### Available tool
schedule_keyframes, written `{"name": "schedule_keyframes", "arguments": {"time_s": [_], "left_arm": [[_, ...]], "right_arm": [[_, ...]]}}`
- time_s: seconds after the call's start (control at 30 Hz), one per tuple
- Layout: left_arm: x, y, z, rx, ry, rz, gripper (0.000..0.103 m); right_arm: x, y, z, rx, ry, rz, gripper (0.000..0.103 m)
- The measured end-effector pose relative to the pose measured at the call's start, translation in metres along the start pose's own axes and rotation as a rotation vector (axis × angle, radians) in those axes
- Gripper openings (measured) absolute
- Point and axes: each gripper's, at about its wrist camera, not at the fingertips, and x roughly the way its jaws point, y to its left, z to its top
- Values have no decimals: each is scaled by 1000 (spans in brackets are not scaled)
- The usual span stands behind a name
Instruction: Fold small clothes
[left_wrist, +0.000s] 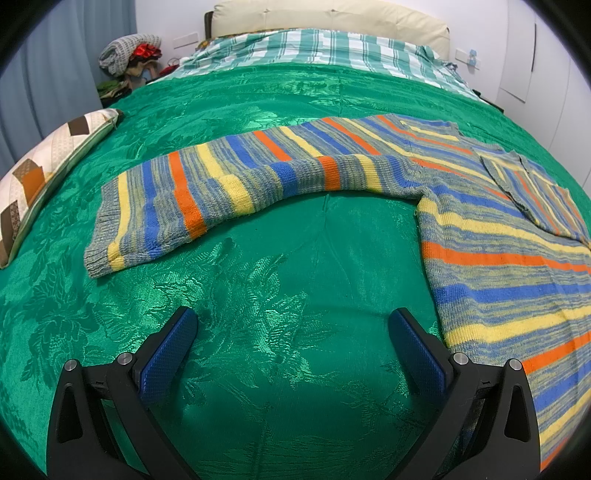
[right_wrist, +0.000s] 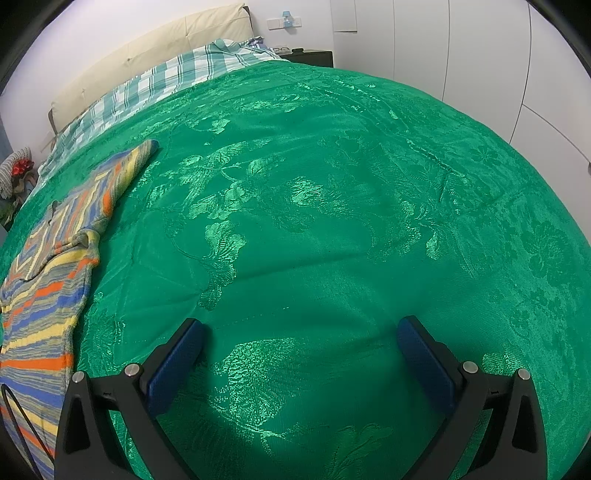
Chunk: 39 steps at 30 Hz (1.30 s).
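Observation:
A small knitted sweater with blue, yellow, orange and grey stripes lies flat on a green bedspread. Its long sleeve stretches to the left across the bed. My left gripper hovers open over bare bedspread, just below the sleeve and left of the sweater's body, holding nothing. In the right wrist view the same sweater lies at the left edge. My right gripper is open over the green bedspread, well to the right of the sweater, with nothing between its fingers.
A patterned cushion lies at the bed's left edge. A checked quilt and cream headboard are at the far end. A clothes pile sits beside the bed. White wardrobe doors stand on the right.

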Motion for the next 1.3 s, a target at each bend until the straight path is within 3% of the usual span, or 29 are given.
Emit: {"name": "schedule_keyframes", "arguments": {"time_s": [1.3], "left_arm": [[0, 0, 0, 0, 0, 0, 103]], "right_arm": [[2, -1, 1, -7, -3, -6, 103]]}}
